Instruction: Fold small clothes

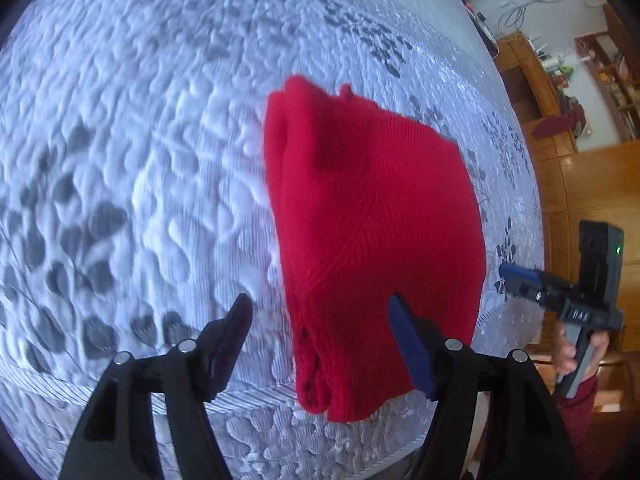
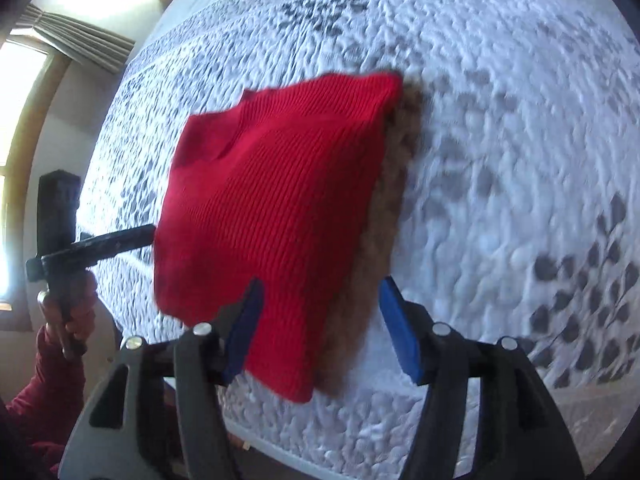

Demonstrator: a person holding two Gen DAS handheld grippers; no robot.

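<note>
A red knitted garment (image 1: 372,220) lies folded into a compact rectangle on the white quilted bed cover (image 1: 140,160), near its front edge. It also shows in the right wrist view (image 2: 272,208). My left gripper (image 1: 320,312) is open and empty, just in front of the garment's near end. My right gripper (image 2: 320,300) is open and empty, its jaws standing on either side of the garment's near right corner without touching it. The right gripper also shows at the right of the left wrist view (image 1: 520,276); the left gripper shows at the left of the right wrist view (image 2: 132,236).
The bed cover (image 2: 500,140) has grey leaf patterns and fills most of both views. Wooden shelves and cabinets (image 1: 560,92) stand beyond the bed's right side. A curtained window (image 2: 24,92) is to the left.
</note>
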